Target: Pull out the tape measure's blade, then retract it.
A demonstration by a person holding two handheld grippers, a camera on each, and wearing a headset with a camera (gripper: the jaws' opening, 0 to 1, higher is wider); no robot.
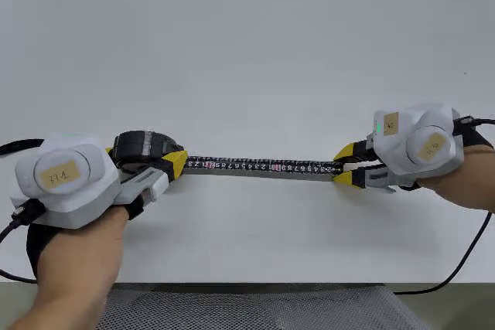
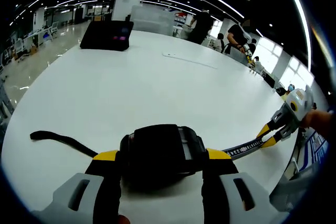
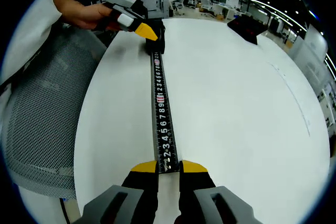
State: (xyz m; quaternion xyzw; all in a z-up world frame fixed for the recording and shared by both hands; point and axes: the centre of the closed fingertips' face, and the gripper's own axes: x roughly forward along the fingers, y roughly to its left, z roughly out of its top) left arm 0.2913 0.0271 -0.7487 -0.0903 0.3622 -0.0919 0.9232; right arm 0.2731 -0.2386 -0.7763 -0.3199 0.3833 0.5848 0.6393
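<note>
The left gripper (image 1: 161, 169) pinched the black tape measure (image 1: 143, 147) between its yellow-tipped jaws at nine o'clock on the white table (image 1: 247, 59). Its blade (image 1: 263, 165) lay drawn out flat toward three o'clock. There the right gripper (image 1: 345, 165) was clamped on the blade's end. Grey mesh (image 1: 247, 308) sat at six o'clock.

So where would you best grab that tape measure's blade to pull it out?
By the free end of the blade, coming straight on along its length, opposite the case. It is a thin flat strip, so jaws fit either side of its tip, as with the right gripper.
</note>
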